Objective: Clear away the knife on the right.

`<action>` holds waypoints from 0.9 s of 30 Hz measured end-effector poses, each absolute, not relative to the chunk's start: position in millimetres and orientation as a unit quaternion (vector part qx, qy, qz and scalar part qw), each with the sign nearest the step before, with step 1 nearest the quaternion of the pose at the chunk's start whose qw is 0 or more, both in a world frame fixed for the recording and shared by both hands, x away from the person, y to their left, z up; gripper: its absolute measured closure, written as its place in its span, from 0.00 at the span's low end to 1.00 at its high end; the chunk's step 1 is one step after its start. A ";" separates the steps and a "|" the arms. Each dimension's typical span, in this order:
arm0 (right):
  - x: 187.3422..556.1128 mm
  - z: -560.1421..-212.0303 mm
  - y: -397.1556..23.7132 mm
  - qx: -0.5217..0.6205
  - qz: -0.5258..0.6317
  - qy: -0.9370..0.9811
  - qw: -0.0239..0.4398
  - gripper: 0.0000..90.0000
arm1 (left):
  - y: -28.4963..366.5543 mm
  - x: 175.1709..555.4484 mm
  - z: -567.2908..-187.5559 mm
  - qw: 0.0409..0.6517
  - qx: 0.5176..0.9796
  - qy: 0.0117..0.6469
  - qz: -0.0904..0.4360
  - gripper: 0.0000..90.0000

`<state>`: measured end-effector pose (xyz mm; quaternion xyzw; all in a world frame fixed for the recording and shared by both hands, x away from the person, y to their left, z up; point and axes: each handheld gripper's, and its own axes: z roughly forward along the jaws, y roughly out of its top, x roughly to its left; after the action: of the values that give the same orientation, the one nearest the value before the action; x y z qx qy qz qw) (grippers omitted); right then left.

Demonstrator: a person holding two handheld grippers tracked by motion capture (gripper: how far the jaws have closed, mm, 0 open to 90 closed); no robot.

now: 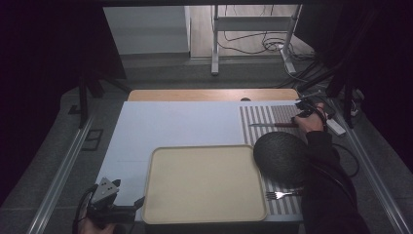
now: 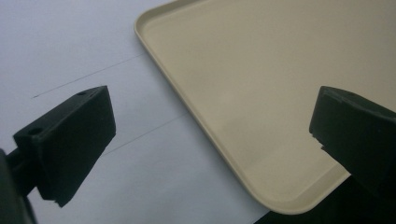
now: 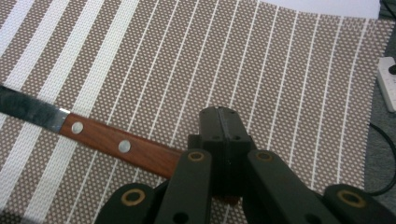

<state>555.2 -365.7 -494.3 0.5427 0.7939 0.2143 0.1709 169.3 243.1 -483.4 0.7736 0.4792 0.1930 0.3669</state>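
Two claws at work: the right claw, jaws clamped on the knife handle at right of frame, seems ready to lift; the left claw gapes wide beside the tray.

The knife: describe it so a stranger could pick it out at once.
Start at the brown striped placemat on the table's right side, beyond the dark round plate. The knife lies across the mat's far end, its handle end under the shut right hand-held gripper. Unlike the all-metal fork at the near end, it has a riveted reddish wooden handle.
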 end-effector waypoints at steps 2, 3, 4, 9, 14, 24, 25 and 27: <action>550.5 -494.1 -368.7 0.541 0.217 0.795 0.166 1.00 | 242.8 169.2 -483.3 0.365 0.775 0.478 0.193 0.00; 550.5 -494.1 -368.7 0.541 0.217 0.795 0.166 1.00 | 242.8 169.2 -483.3 0.365 0.775 0.478 0.193 0.00; 546.8 -494.7 -371.0 0.543 0.223 0.793 0.162 1.00 | 242.7 169.2 -483.3 0.365 0.775 0.478 0.194 0.00; 536.3 -494.9 -374.2 0.536 0.228 0.798 0.156 1.00 | 242.6 169.5 -483.3 0.364 0.775 0.478 0.193 0.00; 524.8 -495.4 -373.8 0.526 0.233 0.804 0.149 1.00 | 242.0 169.6 -483.3 0.363 0.776 0.478 0.194 0.00; 514.0 -494.4 -373.2 0.524 0.227 0.809 0.140 1.00 | 241.7 169.6 -483.3 0.362 0.777 0.477 0.195 0.00; 514.1 -494.3 -373.0 0.525 0.227 0.808 0.141 1.00 | 241.9 169.6 -483.3 0.363 0.777 0.477 0.194 0.00; 514.0 -493.2 -373.2 0.526 0.229 0.806 0.148 0.97 | 242.2 169.7 -483.2 0.363 0.776 0.478 0.193 0.00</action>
<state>514.0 -373.2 -493.2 0.5256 0.8057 0.2294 0.1483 169.7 242.2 -483.2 0.7761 0.4777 0.1933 0.3634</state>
